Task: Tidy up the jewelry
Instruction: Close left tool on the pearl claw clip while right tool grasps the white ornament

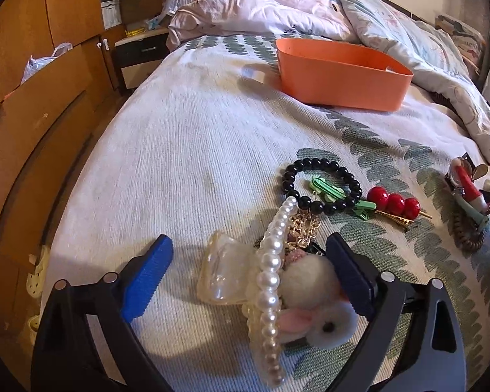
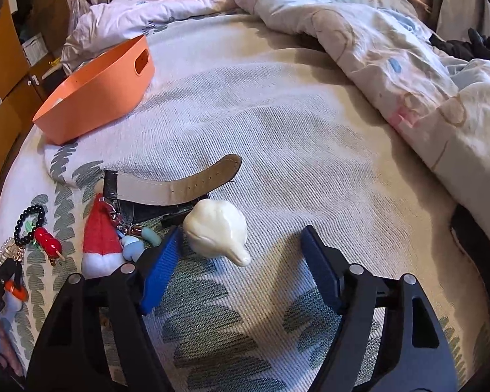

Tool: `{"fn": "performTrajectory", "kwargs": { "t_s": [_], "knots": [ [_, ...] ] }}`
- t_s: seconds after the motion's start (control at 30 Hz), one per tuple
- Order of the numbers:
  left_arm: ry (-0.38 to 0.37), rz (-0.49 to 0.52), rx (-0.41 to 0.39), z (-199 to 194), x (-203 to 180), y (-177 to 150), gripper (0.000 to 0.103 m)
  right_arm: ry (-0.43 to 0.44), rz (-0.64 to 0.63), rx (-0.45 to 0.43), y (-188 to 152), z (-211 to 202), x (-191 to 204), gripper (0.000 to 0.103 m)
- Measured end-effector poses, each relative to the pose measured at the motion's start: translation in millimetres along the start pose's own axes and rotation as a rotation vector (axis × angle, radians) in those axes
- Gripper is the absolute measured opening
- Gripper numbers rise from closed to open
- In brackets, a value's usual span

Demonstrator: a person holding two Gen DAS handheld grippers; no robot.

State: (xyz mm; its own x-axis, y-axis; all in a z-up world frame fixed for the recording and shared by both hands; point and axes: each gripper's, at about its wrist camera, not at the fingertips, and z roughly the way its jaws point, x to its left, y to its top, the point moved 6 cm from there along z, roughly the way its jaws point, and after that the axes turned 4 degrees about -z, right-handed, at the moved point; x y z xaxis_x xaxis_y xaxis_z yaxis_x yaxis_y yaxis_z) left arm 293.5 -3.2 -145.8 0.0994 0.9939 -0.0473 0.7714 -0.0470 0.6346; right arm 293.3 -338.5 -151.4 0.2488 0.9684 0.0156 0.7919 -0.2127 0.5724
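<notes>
The left gripper (image 1: 248,276) is held open around a pearl strand (image 1: 271,274), a clear shell-like hair claw (image 1: 220,271) and a felt pompom (image 1: 310,281), well short of the orange bin (image 1: 339,81). The pearls are judged smooth, hard and slippery; the claw's stiff body would likely be the surer hold. The right gripper (image 2: 241,268) is open too, a glossy white clip (image 2: 217,233) between its pads, nearer the left one.

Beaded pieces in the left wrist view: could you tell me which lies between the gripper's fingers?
The white pearl strand; the black bead bracelet lies farther ahead.
</notes>
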Motion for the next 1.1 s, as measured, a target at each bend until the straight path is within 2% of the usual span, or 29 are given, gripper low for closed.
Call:
{"fn": "performTrajectory", "kwargs": {
  "t_s": [0.17,0.27,0.37,0.43,0.57,0.7,0.87,1.1],
  "knots": [
    [0.006,0.002,-0.001,0,0,0,0.093,0.000,-0.018,0.007,0,0,3,0.057],
    [0.013,0.006,-0.012,-2,-1,0,0.079,0.000,-0.029,0.011,-1,0,5,0.049],
    [0.001,0.035,-0.018,-5,-7,0,0.061,0.007,-0.033,0.013,-1,-1,7,0.041],
    [0.015,0.048,-0.025,-6,-8,0,0.060,0.008,-0.039,0.013,-1,-2,8,0.036],
    [0.019,0.051,-0.029,-7,-8,0,0.056,0.013,-0.035,0.013,-1,-2,8,0.036],
    [0.031,0.042,-0.035,-10,-6,3,0.046,0.026,-0.018,0.012,0,-4,6,0.035],
    [0.042,0.019,-0.027,-11,3,5,0.040,0.036,-0.005,0.000,2,-11,4,0.035],
    [0.043,-0.006,-0.056,-24,12,13,0.039,0.048,0.010,-0.031,8,-25,2,0.035]
  ]
}}
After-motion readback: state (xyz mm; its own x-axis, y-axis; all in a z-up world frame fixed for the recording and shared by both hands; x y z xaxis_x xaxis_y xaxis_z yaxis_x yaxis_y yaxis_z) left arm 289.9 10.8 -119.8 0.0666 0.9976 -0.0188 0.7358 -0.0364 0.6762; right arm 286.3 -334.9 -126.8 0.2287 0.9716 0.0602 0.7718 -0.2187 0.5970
